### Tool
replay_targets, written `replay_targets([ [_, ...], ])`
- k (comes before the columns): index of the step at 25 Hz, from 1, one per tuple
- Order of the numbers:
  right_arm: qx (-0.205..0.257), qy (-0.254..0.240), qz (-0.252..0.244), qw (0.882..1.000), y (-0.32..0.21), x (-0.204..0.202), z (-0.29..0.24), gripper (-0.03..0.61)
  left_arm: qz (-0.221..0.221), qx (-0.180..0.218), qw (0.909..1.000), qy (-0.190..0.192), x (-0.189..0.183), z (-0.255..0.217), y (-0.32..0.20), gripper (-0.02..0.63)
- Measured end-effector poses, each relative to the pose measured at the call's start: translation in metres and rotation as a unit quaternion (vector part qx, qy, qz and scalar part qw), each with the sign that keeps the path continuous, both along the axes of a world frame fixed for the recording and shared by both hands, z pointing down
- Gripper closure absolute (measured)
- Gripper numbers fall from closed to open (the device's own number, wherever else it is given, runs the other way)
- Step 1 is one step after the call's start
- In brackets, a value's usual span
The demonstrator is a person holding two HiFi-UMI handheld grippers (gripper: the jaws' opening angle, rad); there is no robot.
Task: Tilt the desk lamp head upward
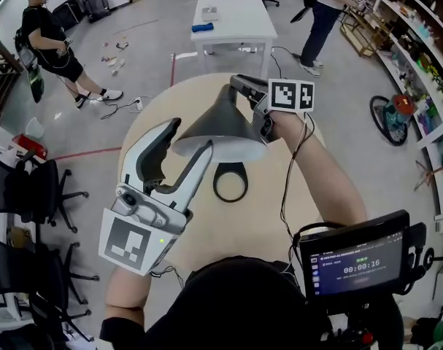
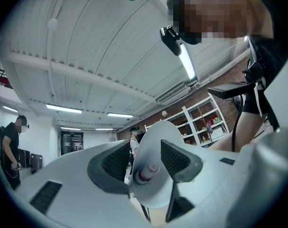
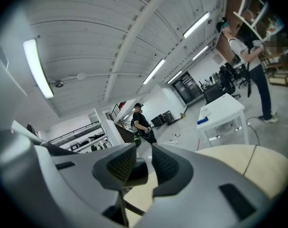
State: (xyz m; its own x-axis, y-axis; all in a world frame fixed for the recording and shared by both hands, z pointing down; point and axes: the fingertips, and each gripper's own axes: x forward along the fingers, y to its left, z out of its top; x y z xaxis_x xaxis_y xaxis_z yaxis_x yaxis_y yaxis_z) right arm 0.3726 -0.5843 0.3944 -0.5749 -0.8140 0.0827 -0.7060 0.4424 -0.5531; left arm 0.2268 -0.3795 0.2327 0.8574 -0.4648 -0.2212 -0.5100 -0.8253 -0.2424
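Observation:
A desk lamp with a dark cone head (image 1: pixel 221 119) stands on a ring base (image 1: pixel 230 182) on the round wooden table (image 1: pixel 279 217). My left gripper (image 1: pixel 190 138) is shut on the front rim of the head. In the left gripper view the head's white inside (image 2: pixel 158 141) and its bulb socket (image 2: pixel 146 173) sit between the left gripper (image 2: pixel 146 163) pads. My right gripper (image 1: pixel 244 93) is behind the top of the cone. In the right gripper view the right gripper (image 3: pixel 139 167) is shut on the lamp's dark arm (image 3: pixel 134 174). The head hides most of the arm.
A white table (image 1: pixel 232 20) stands beyond the round table. One person (image 1: pixel 53 42) stands at the far left, another (image 1: pixel 320 17) near the shelves (image 1: pixel 418 57) on the right. Black chairs (image 1: pixel 31 195) line the left. A timer screen (image 1: pixel 356 265) hangs at my chest.

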Motion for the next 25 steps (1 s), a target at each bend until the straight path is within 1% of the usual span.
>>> replay_targets([
  [6, 0.022, 0.027, 0.017, 0.999, 0.01, 0.007, -0.01, 0.471, 0.008, -0.015, 0.9998, -0.003, 0.003, 0.012, -0.008, 0.399],
  [9, 0.018, 0.034, 0.028, 0.999, 0.012, 0.015, -0.005, 0.471, 0.009, -0.025, 0.9996, -0.001, 0.005, 0.022, -0.015, 0.399],
  [11, 0.014, 0.035, 0.04, 0.998, 0.019, 0.025, 0.0, 0.471, 0.013, -0.035, 0.9993, -0.007, 0.006, 0.031, -0.016, 0.399],
  [14, 0.009, 0.056, 0.066, 0.996, 0.05, 0.039, 0.003, 0.471, 0.017, -0.051, 0.9985, -0.008, 0.004, 0.037, -0.003, 0.399],
  [17, 0.001, 0.073, 0.094, 0.993, 0.083, 0.046, 0.006, 0.471, 0.008, -0.07, 0.9975, -0.002, -0.008, 0.045, 0.003, 0.399],
  [21, -0.004, 0.065, 0.115, 0.991, 0.118, 0.043, 0.015, 0.471, -0.013, -0.097, 0.9951, 0.014, -0.031, 0.065, -0.01, 0.399],
  [23, -0.002, 0.048, 0.113, 0.992, 0.139, 0.033, 0.021, 0.471, -0.025, -0.121, 0.9923, 0.01, -0.044, 0.087, -0.015, 0.399],
  [25, 0.001, 0.025, 0.111, 0.993, 0.162, 0.022, 0.029, 0.471, -0.039, -0.153, 0.9874, 0.0, -0.056, 0.119, -0.019, 0.399],
])
